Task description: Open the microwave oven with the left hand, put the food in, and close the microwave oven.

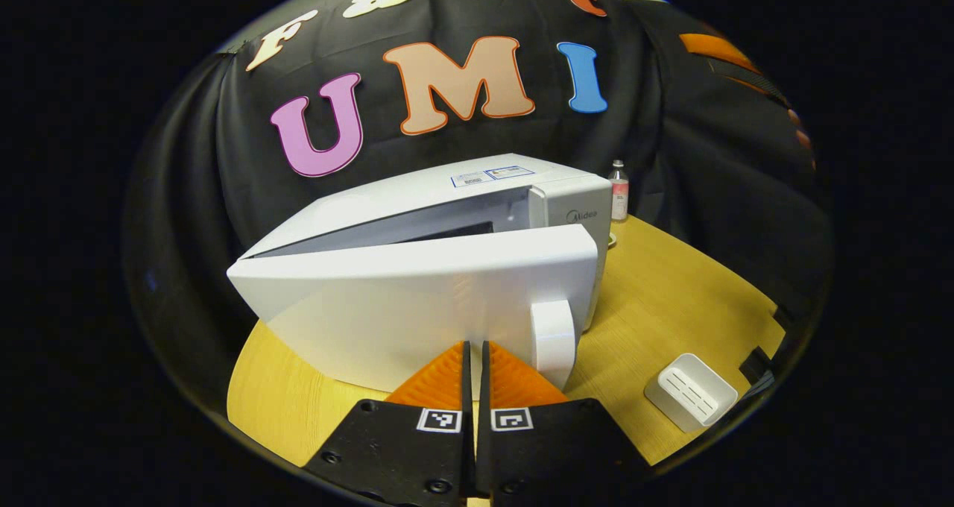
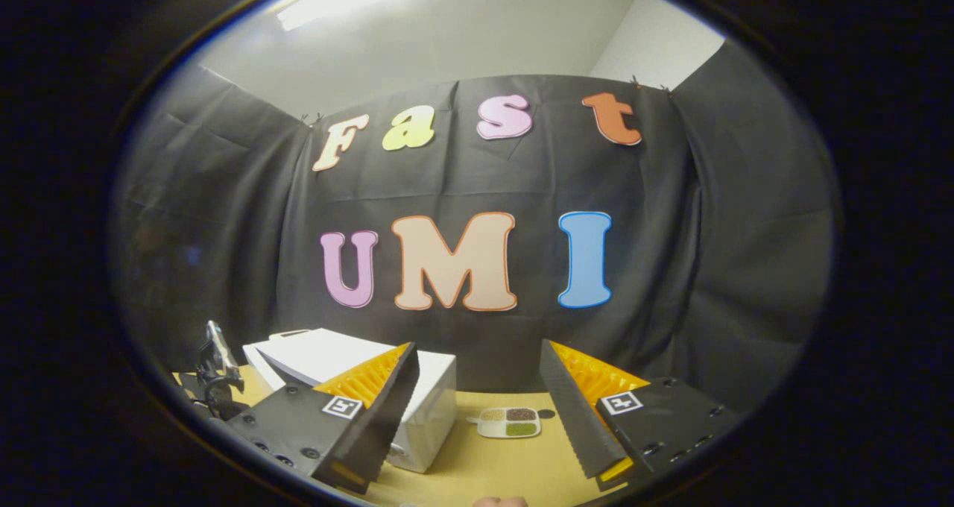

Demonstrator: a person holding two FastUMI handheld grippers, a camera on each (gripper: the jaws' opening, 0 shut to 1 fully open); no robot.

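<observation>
The white microwave [image 1: 447, 201] stands on the wooden table [image 1: 671, 306] with its door [image 1: 417, 298] swung partly open toward me. My left gripper [image 1: 475, 350] is shut with nothing between its fingers, its tips at the door's lower face just left of the white handle [image 1: 553, 339]. In the right gripper view the microwave [image 2: 428, 399] sits low at the left. A small compartment tray of food [image 2: 509, 422] lies on the table beyond my right gripper [image 2: 477, 417], which is open, holds nothing and is raised above the table.
A small clear bottle [image 1: 618, 190] stands behind the microwave's right corner. A white ribbed box [image 1: 691, 391] lies near the table's right front edge. The other gripper [image 2: 216, 365] shows at the far left of the right gripper view.
</observation>
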